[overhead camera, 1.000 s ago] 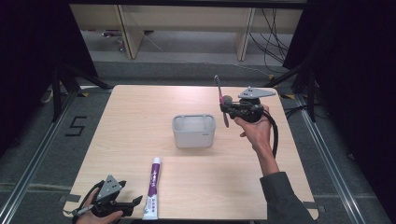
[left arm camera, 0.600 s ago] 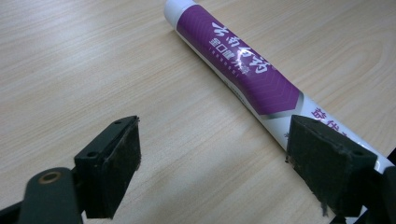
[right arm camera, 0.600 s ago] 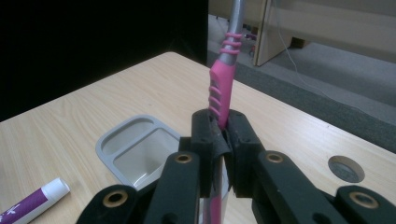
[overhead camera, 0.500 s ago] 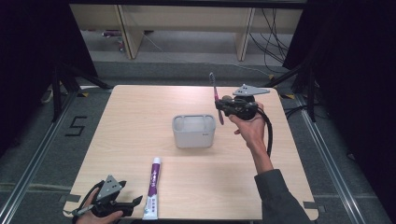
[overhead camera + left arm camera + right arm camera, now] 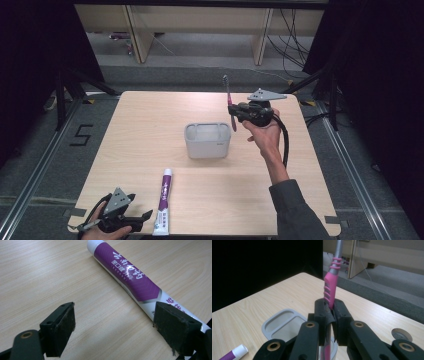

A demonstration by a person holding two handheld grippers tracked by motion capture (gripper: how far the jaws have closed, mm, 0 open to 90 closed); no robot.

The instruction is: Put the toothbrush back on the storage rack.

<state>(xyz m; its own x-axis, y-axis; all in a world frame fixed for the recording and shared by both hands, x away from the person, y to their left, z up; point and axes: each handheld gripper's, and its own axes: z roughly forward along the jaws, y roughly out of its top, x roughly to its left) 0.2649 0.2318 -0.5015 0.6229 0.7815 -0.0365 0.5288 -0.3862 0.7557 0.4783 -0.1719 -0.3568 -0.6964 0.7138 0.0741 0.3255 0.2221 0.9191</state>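
While my right hand-held gripper (image 5: 233, 114) stays out of the grey tub (image 5: 207, 140), clamped on the pink toothbrush (image 5: 229, 102) just right of its rim, I judge the next move is lowering the brush in upright. Left hand-held gripper (image 5: 142, 218) rests with jaws apart, empty, near the toothpaste (image 5: 163, 201), well short of the tub; the tabletop (image 5: 150, 115) around it is free.

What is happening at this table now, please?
A person holds a hand-held gripper in each hand. The right hand-held gripper is shut on a pink toothbrush, upright above the grey container in the middle of the table. The left hand-held gripper rests open beside the purple toothpaste tube, not gripping it.
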